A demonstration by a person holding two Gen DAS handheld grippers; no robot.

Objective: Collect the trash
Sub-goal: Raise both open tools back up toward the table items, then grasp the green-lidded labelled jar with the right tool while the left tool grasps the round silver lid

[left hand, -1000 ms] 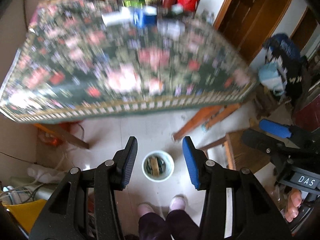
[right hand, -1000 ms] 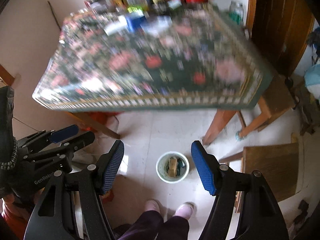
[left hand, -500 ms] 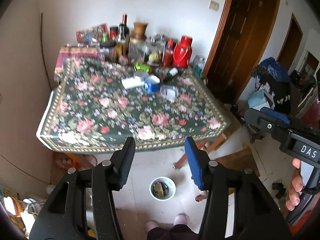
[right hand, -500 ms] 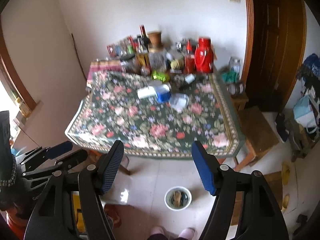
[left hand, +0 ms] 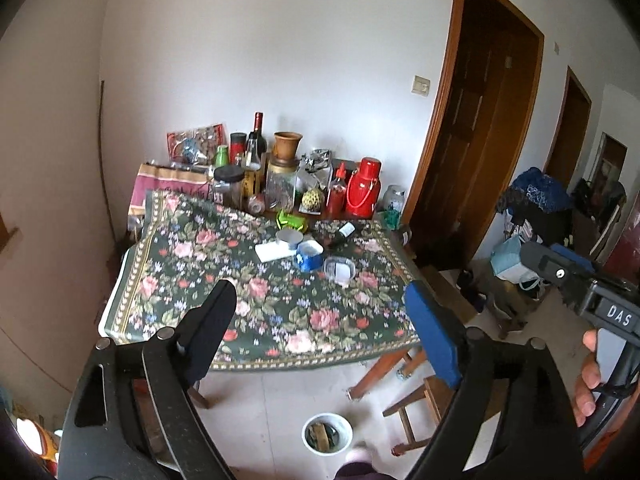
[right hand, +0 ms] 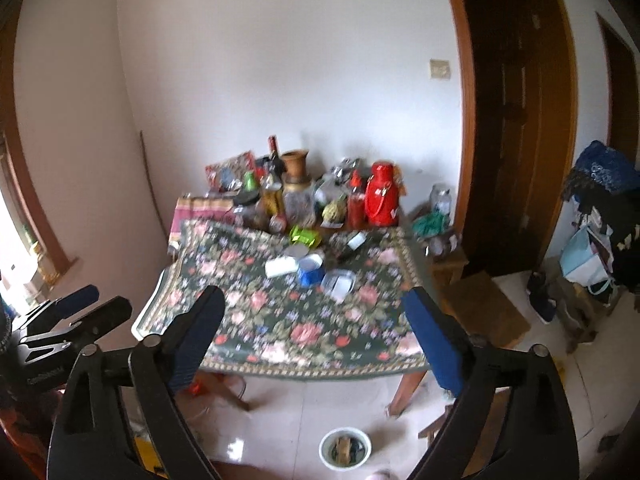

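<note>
We see the left hand-held gripper with its jaws wide apart and nothing between them; they have just been opening. The right hand-held gripper has also just been opening, its jaws spread and bare. In the left wrist view the right one shows at three o'clock, a person's fingers curled on its handle.

Below both, at six o'clock on the tiled floor, stands a white bin with scraps of trash inside, beside the table leg.

Past the fingertips, toward twelve o'clock, the table wears a dark floral cloth. Near its middle lie a white flat packet, a blue box touching it at three o'clock, and a clear plastic tray just beside the box. A green wrapper lies further back. Along the far edge crowd bottles, jars and a red thermos, against the wall.
</note>
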